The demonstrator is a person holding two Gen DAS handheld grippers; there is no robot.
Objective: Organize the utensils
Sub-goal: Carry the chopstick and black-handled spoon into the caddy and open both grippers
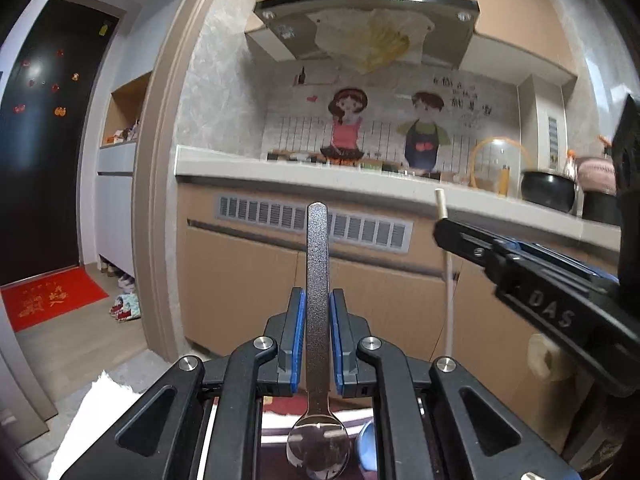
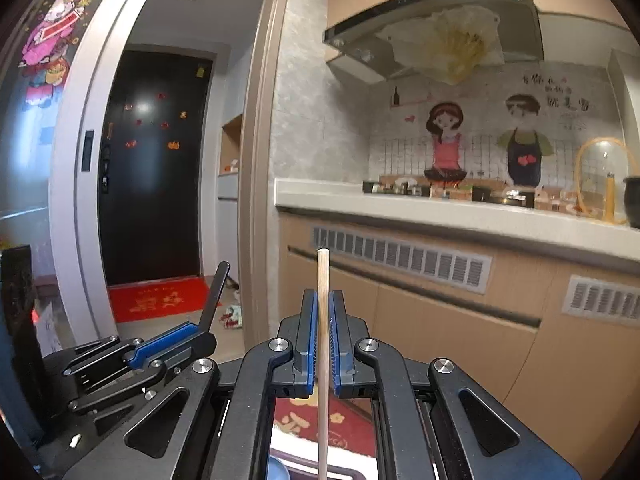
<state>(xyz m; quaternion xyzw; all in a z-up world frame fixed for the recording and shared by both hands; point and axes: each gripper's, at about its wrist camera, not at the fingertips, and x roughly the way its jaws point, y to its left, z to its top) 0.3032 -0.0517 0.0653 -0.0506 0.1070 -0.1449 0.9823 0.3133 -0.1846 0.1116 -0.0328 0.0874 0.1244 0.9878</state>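
My left gripper is shut on a metal spoon. Its flat handle sticks forward past the blue pads, and its bowl lies back near the camera. My right gripper is shut on a pale wooden chopstick that stands upright between its pads. In the left wrist view the right gripper comes in from the right with the chopstick crossing its tip. In the right wrist view the left gripper sits low on the left, and the spoon handle rises from it. Both grippers are held in the air, side by side.
A kitchen counter with a cooktop runs ahead, with tan cabinets below it and a range hood above. A black pot stands on the counter at the right. A black door and a red mat lie to the left.
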